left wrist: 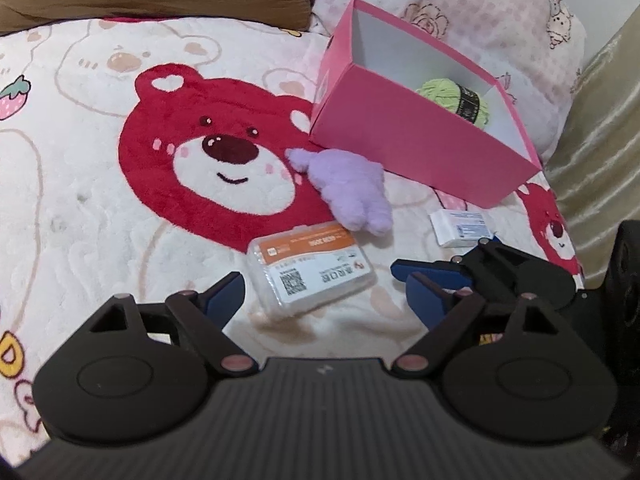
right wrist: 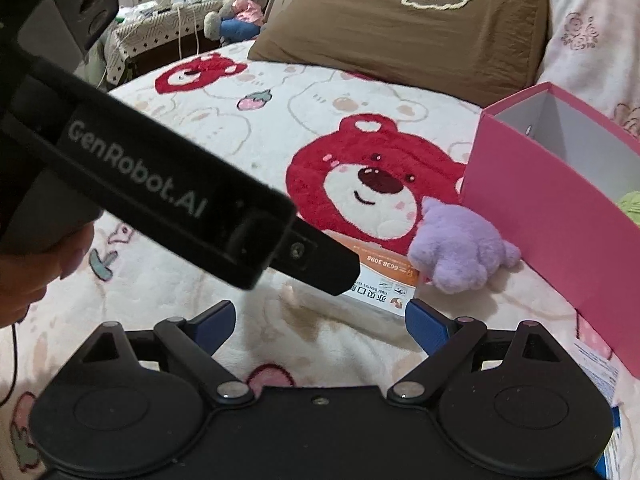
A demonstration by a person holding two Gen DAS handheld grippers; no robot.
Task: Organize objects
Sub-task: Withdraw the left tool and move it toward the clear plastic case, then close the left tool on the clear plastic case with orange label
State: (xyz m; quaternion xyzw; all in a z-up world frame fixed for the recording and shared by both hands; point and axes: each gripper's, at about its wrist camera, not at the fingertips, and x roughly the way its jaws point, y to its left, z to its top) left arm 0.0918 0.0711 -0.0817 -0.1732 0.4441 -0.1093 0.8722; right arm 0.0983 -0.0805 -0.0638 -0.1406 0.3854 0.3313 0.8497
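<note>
A pink open box [left wrist: 404, 136] lies on the bed with a green yarn ball [left wrist: 456, 98] inside. A purple plush toy [left wrist: 352, 188] lies just in front of it. A clear plastic case with an orange and white label [left wrist: 312, 270] lies in front of the plush. A small white packet [left wrist: 460, 228] lies to the right. My left gripper [left wrist: 324, 292] is open, just short of the case. My right gripper [right wrist: 320, 320] is open and empty, near the case [right wrist: 384, 280] and plush [right wrist: 460, 252]; it also shows in the left wrist view [left wrist: 480, 268].
The bed is covered by a white blanket with red bears [left wrist: 208, 160]. A brown pillow [right wrist: 400, 24] and a pink-white pillow [left wrist: 480, 12] lie at the back. The left gripper's body [right wrist: 160, 196] crosses the right wrist view. A side table with plush toys [right wrist: 236, 4] stands beyond the bed.
</note>
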